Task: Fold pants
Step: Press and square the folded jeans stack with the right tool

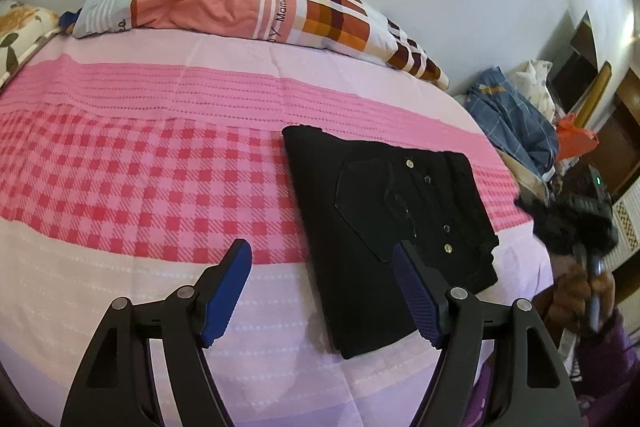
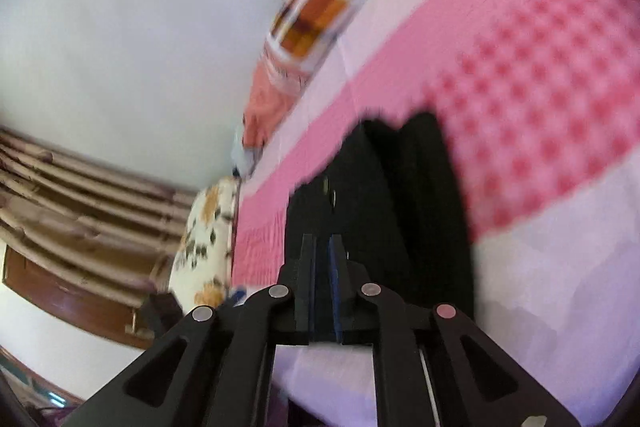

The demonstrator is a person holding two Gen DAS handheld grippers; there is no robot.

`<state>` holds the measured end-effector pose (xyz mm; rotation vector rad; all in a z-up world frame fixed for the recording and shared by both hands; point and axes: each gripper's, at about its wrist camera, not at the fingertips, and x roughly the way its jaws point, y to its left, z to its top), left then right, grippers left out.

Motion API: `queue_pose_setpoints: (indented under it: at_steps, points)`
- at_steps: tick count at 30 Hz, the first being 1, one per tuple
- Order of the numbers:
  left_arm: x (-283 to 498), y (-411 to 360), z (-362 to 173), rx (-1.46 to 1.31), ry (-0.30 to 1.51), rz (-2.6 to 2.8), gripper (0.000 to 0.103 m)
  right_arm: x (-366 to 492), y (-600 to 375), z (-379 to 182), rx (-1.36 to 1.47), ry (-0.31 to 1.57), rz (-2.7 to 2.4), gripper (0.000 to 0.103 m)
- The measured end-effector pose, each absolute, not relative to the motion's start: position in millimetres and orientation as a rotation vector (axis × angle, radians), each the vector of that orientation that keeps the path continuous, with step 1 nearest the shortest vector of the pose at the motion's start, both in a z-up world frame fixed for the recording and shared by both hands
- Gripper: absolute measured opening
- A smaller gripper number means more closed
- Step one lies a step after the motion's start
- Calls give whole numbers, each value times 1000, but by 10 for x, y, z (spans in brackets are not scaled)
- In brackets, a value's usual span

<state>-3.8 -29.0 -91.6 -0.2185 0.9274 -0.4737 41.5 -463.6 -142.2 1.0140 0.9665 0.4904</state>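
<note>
The black pants [image 1: 384, 223] lie folded into a compact rectangle on the pink checked bedspread [image 1: 140, 167], a back pocket and metal studs facing up. My left gripper [image 1: 322, 259] is open and empty, hovering just above the near edge of the pants, its right finger over the fabric. In the blurred, tilted right wrist view, my right gripper [image 2: 322, 247] has its jaws closed together with nothing seen between them, in front of the pants [image 2: 384, 211]. The right gripper also shows at the right edge of the left wrist view [image 1: 576, 223], off the bed.
A long patterned pillow [image 1: 256, 11] lies along the far side of the bed by the white wall. A floral pillow [image 1: 20, 31] is at the far left. Blue checked clothes [image 1: 516, 123] and an orange bag [image 1: 576, 139] are heaped beside the bed at right.
</note>
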Motion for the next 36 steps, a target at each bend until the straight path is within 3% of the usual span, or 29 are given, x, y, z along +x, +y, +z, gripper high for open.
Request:
queue_pose_setpoints:
  at_steps: [2,6,13,14,15,17,25,26,28,29,34,36]
  points:
    - [-30,-257,-921,-243,928,-472,74,308,-4491,-1583,1073,1017,506,12]
    - [-20,-196,-946,-271,939,-467,74,238,-4363,-1894,1151,1090,465,28]
    - [-20,-133,-998,-308,962,-458,74,233,-4445,-2012,1263,1079,385,29]
    - [-14,-124,-1014,-320,972,-460,74,213,-4447,-2003,1267,1075,369,33]
    - [-14,-119,-1022,-327,976,-461,74,179,-4469,-1991,1267,1072,342,43]
    - [-15,-104,-1024,-335,981,-459,74,124,-4513,-1982,1292,1048,346,48]
    - [-20,-106,-1071,-347,993,-462,74,278,-4472,-2022,1260,1045,321,53]
    - [-20,-110,-1084,-348,996,-463,74,298,-4440,-2014,1242,1044,313,53]
    - [-9,-126,-1122,-346,1009,-461,74,315,-4394,-1979,1189,1048,295,41]
    - [-2,-135,-1147,-347,1023,-460,74,316,-4372,-1941,1130,1060,275,22]
    - [-3,-134,-1183,-347,1053,-454,74,178,-4406,-1704,1122,988,330,19]
    - [-1,-107,-1156,-349,1043,-449,74,120,-4387,-1600,1107,983,346,13]
